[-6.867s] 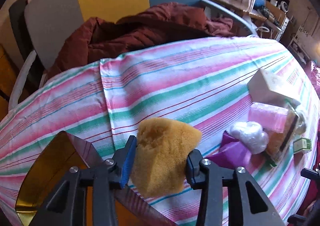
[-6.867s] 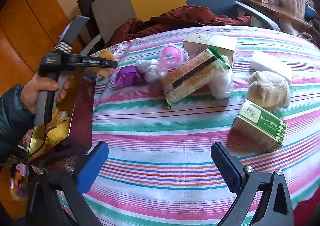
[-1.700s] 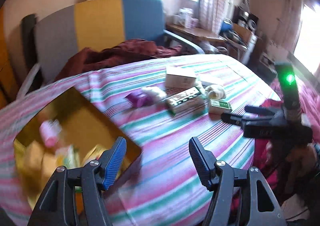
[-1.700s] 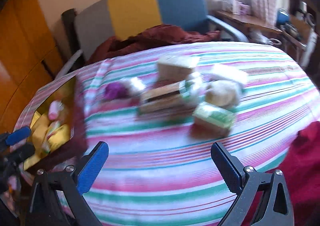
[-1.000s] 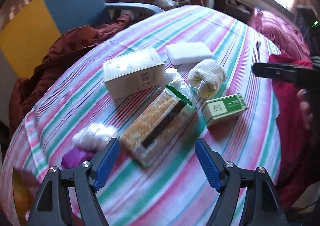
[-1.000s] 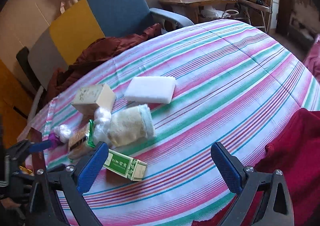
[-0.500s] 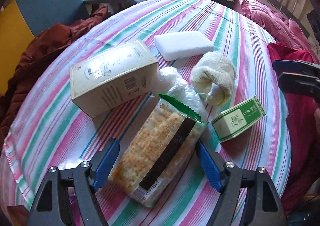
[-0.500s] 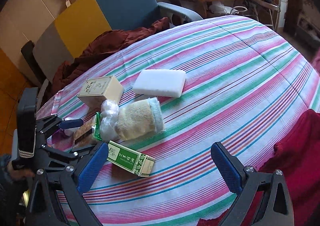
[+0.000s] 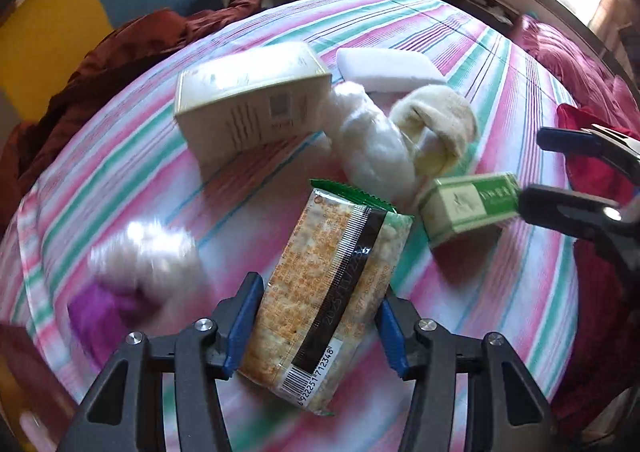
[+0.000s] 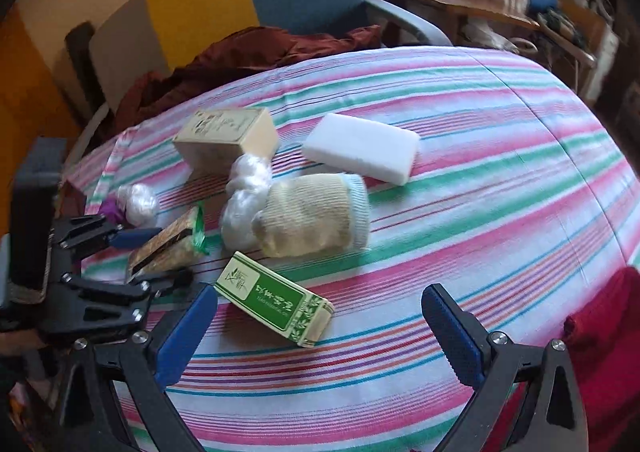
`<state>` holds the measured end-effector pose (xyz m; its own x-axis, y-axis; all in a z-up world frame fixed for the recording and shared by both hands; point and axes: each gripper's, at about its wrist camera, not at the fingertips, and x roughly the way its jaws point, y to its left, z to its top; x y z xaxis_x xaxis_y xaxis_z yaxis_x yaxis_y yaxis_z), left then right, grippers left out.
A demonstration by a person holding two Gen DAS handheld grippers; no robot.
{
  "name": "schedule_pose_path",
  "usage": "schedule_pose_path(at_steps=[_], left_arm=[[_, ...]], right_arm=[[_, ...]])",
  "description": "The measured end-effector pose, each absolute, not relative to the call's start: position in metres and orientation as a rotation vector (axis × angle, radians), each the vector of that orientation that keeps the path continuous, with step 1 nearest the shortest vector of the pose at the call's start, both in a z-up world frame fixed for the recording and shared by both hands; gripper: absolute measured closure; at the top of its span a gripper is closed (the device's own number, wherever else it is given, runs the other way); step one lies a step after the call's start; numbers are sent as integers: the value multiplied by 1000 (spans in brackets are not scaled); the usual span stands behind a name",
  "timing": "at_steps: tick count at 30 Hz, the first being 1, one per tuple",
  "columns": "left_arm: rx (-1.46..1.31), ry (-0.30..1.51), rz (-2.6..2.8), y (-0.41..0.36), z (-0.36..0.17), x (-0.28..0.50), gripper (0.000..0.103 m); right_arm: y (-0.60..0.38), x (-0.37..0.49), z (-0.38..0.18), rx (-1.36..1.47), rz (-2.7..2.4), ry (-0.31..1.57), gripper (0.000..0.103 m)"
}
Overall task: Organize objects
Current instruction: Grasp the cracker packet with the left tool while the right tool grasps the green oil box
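Now the left hand-held gripper (image 9: 316,326) stood over the cracker packet (image 9: 324,292), its blue pads set on either long side of the wrapper; the jaws had just been closing, and they looked to be meeting the packet's flanks, though whether they truly pinched it I cannot tell. The packet lay on the striped table (image 9: 500,292) with its long axis running straight away from that gripper, barcode end nearest, green crimped end farthest, so the grip crossed its narrow width. Left of the jaws sat a blurred purple and white bundle (image 9: 120,284); beyond the packet's far end lay a beige carton (image 9: 252,108), a clear wrapped white bundle (image 9: 372,148), a rolled sock (image 9: 440,128) and a white sponge block (image 9: 384,66).

To its right, the green box (image 10: 276,298) rested just ahead of the right hand-held gripper (image 10: 320,326), whose jaws stood wide apart and empty. The box's long axis ran slantwise across that gripper's opening, nearer its left pad. By my judgement the left hand was the one committed; the right one would need a roll to square up on the box.
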<state>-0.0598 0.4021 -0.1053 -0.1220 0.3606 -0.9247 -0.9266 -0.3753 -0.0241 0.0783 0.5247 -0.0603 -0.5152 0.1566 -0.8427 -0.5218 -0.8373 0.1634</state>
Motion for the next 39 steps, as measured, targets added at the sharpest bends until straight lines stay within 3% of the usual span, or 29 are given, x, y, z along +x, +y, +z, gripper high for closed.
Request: schedule_pose_path(at_steps=[12, 14, 16, 18, 22, 24, 29, 39], left_arm=[[-1164, 562, 1808, 346, -107, -8, 49], [-1153, 551, 1825, 341, -106, -3, 49], [-1151, 534, 1832, 341, -109, -5, 49], [-1154, 515, 1834, 338, -108, -7, 49], [-1151, 488, 1842, 336, -110, -8, 50], [-1146, 492, 1857, 334, -110, -8, 55], [-1145, 476, 1880, 325, -108, -5, 56], [-1109, 412, 1918, 293, -80, 13, 56]], right_arm=[[503, 52, -74, -1300, 2438, 330, 0], [501, 46, -81, -1338, 2445, 310, 5], [498, 42, -89, -1397, 2428, 274, 28], [495, 40, -94, -1436, 2422, 251, 44], [492, 39, -95, -1461, 2429, 249, 56], [492, 39, -94, -1481, 2434, 264, 60], [488, 39, -90, -1503, 2479, 315, 71], [465, 44, -74, -1488, 2589, 299, 72]])
